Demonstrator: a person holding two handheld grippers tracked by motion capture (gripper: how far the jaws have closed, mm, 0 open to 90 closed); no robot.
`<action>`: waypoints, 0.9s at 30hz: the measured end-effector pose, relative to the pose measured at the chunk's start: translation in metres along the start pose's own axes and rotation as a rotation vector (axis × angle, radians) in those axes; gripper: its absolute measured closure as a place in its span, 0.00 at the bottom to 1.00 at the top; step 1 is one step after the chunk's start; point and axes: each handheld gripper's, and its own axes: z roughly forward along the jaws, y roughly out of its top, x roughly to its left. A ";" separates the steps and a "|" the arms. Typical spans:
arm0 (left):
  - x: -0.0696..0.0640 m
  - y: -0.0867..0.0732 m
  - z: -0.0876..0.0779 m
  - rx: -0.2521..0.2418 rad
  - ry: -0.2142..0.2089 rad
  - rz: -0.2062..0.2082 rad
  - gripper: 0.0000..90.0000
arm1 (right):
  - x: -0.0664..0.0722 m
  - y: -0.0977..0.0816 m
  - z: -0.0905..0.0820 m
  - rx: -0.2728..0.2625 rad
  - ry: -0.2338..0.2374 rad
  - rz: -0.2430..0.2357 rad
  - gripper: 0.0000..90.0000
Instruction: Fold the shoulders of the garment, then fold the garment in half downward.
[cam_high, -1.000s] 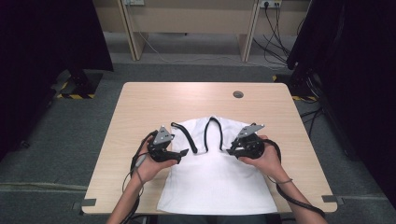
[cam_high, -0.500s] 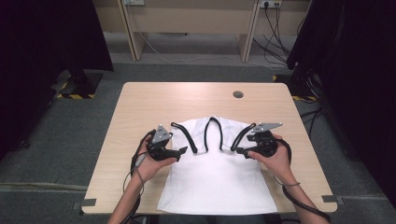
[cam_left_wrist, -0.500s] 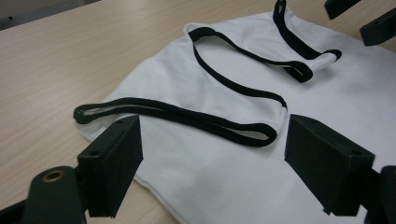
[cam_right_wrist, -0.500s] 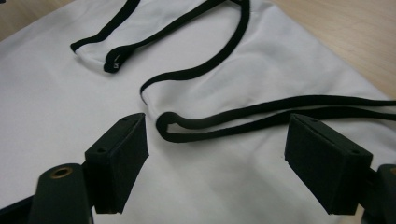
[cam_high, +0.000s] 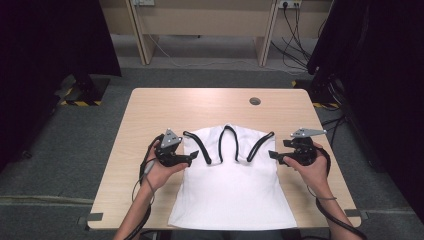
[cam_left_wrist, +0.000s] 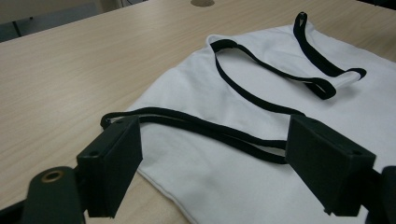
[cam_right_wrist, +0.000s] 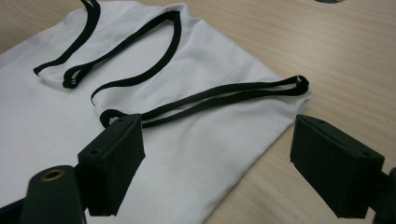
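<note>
Since the earlier frame, the right gripper (cam_high: 274, 155) has drawn away to the right of the white top (cam_high: 232, 192), its jaws just opening wide with nothing between them. Opposite, the left gripper (cam_high: 194, 156) hovers released over the top's left armhole edge. That top lies flat on the table (cam_high: 200, 107), near the person's side.

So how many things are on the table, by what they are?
White top with black trim: 1
Grippers, left gripper and right gripper, both with jaws open: 2
Round hole in the table: 1
Total: 4
</note>
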 end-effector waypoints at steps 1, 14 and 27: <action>0.000 0.000 0.000 0.000 0.000 0.000 0.20 | -0.001 -0.001 0.000 0.002 -0.001 -0.001 0.20; 0.026 0.003 0.005 0.017 0.027 -0.038 0.21 | -0.014 0.009 0.001 0.017 -0.037 0.007 0.21; 0.085 0.019 0.059 0.157 0.010 -0.071 0.35 | -0.078 0.041 0.037 0.101 -0.075 0.135 0.35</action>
